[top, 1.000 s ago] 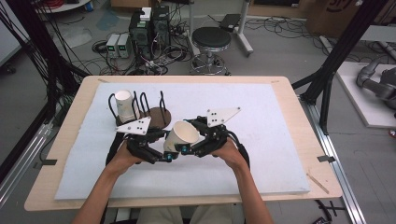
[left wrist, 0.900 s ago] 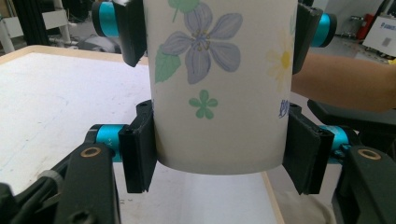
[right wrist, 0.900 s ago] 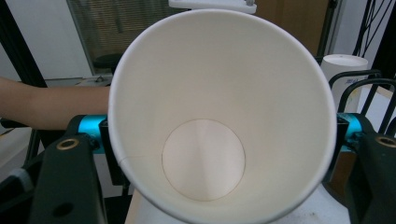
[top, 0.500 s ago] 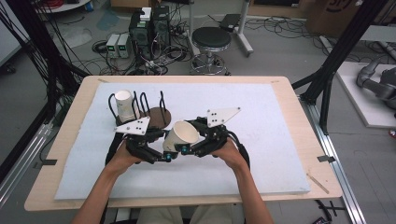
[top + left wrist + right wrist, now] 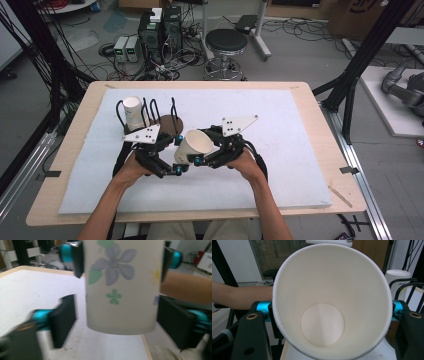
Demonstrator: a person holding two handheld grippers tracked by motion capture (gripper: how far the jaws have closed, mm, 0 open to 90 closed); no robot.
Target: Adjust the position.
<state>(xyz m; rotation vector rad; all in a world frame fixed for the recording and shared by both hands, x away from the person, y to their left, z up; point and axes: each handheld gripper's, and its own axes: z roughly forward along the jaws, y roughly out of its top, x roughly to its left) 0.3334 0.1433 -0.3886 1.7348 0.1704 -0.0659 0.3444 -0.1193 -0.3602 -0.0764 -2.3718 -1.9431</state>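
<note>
From above, a paper cup point(image 5: 192, 145) passes between the left gripper point(image 5: 172, 167) and right gripper point(image 5: 200, 159). The left gripper view shows its jaws just opened, flanking the cup. The right gripper view shows jaws clamping it; next comes racking.

A wooden table point(image 5: 320, 115) with a white mat point(image 5: 295, 150) on it is sitting under the tongs. Beyond the tongs, across the table's far edge, a round black stool point(image 5: 226, 42) is standing on the grey floor point(image 5: 300, 55), with computer boxes point(image 5: 160, 25) and tangled cables point(image 5: 115, 50) lying to its left. Black frame posts point(image 5: 365, 55) are rising to the right of the tongs and to the left.
</note>
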